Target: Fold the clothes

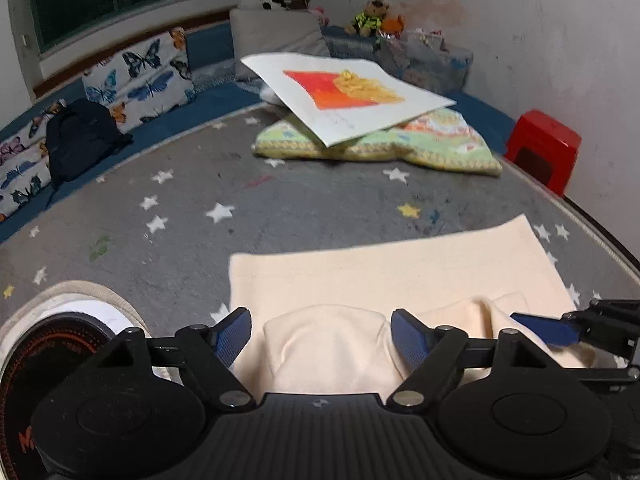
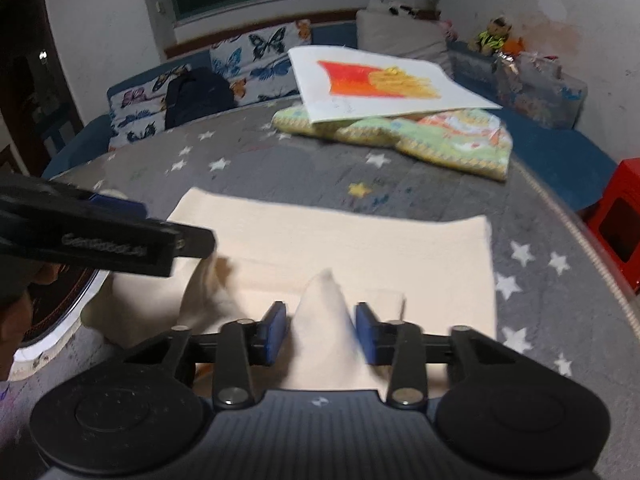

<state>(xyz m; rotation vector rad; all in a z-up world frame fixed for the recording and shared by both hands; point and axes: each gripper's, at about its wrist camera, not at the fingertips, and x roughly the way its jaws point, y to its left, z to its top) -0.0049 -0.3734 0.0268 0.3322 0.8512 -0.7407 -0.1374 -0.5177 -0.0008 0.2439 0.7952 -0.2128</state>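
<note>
The near edge of the cream garment (image 1: 400,268) is hidden beneath the left gripper (image 1: 321,334) body. Left of that gripper, a round dark object (image 1: 52,344) is cut off by the frame. Right-wrist view: garment folds are motion-blurred.

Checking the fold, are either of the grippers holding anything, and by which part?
Nothing is clamped. Raised folds of the cream garment sit between the open fingers of the left gripper and the right gripper.

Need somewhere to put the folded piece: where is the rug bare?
Bare star rug lies between the cream garment and the green quilt, stretching left toward the backpack. The near edge is crowded by both grippers.
</note>
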